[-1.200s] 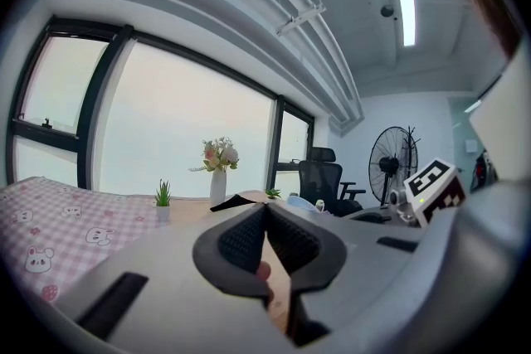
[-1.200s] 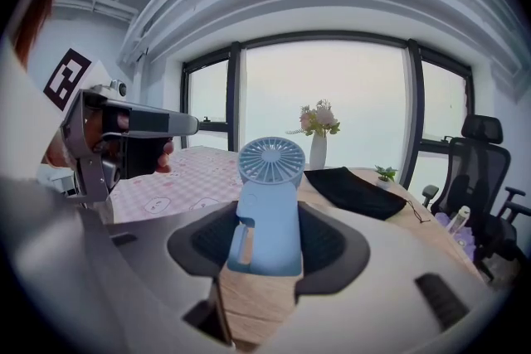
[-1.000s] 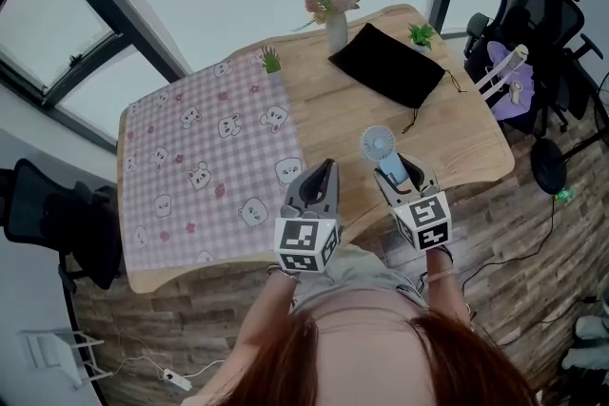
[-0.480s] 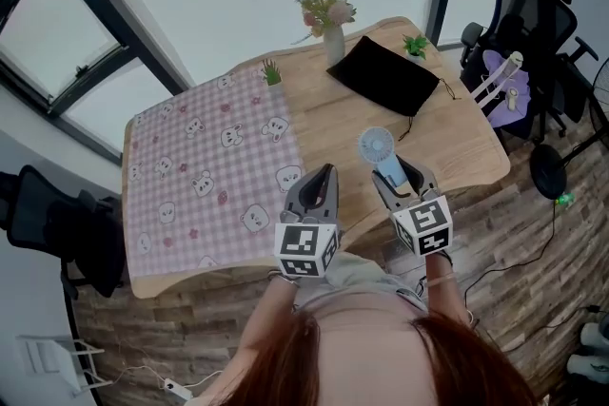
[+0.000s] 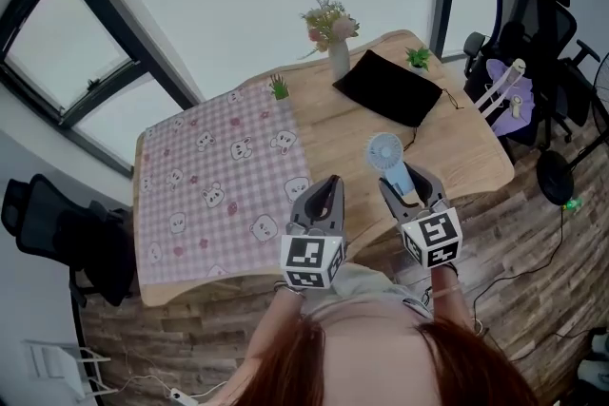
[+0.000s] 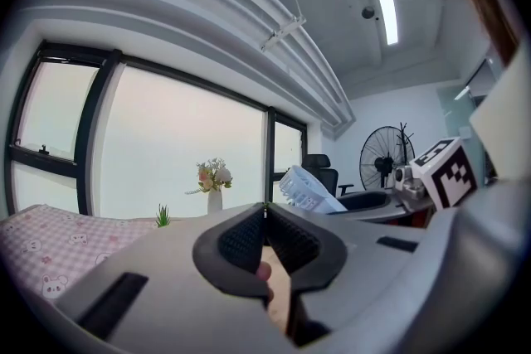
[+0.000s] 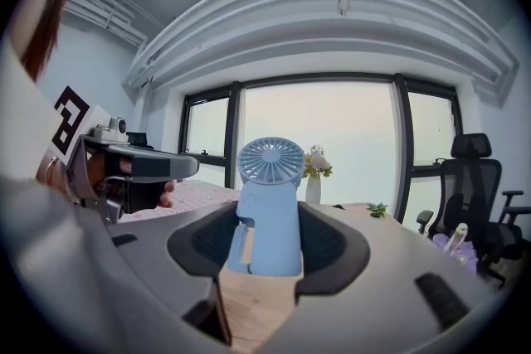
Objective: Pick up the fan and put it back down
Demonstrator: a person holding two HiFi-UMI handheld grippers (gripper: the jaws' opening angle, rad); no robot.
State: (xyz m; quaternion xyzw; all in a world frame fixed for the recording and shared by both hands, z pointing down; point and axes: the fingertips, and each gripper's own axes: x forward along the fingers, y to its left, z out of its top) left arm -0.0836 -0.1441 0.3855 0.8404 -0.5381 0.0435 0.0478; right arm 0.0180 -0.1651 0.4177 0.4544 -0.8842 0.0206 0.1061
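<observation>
A light blue hand-held fan (image 7: 270, 215) stands upright between the jaws of my right gripper (image 7: 270, 240), which is shut on its handle. In the head view the fan (image 5: 385, 152) hangs above the wooden table (image 5: 466, 143) near its front edge, its round grille pointing away from me, with the right gripper (image 5: 411, 190) behind it. My left gripper (image 5: 319, 200) floats beside it to the left, over the table's front edge. Its jaws meet at the tips with nothing between them (image 6: 265, 211). The fan's grille (image 6: 305, 191) shows to its right.
A pink checked cloth with bear prints (image 5: 214, 190) covers the table's left half. At the back stand a vase of flowers (image 5: 335, 43), a black pouch (image 5: 385, 86) and two small green plants (image 5: 278, 88). Office chairs (image 5: 533, 5) crowd the right side; another chair (image 5: 57, 233) is at the left.
Both grippers have risen a little above the table. The fan has gone up with the right one. The left jaws stayed shut.
</observation>
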